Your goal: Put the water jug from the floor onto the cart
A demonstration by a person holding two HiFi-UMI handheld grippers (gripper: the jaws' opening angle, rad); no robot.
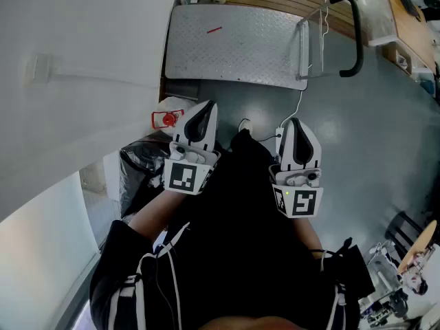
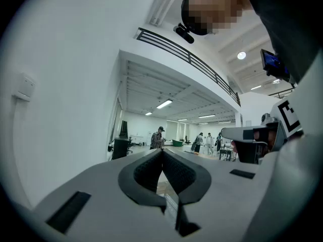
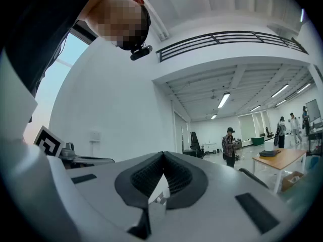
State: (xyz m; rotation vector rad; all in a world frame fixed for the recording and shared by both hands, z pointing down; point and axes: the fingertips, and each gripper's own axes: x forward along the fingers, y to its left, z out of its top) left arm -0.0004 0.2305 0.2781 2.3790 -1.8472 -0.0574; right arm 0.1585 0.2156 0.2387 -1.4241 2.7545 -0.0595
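The cart is a flat platform of ribbed metal with a black push handle; it stands on the grey floor ahead of me. A clear water jug with a red cap sits on the floor by the wall, just left of my left gripper and partly hidden behind it. My right gripper is held beside the left one, in front of my body. Both point level and away from me, their jaws closed tip to tip with nothing between them. In the left gripper view the left gripper faces a hall, as does the right gripper in the right gripper view.
A black bag lies against the white wall at the left. A thin white cable hangs from the cart down to the floor. Desks with clutter stand at the far right. People stand far off in the hall.
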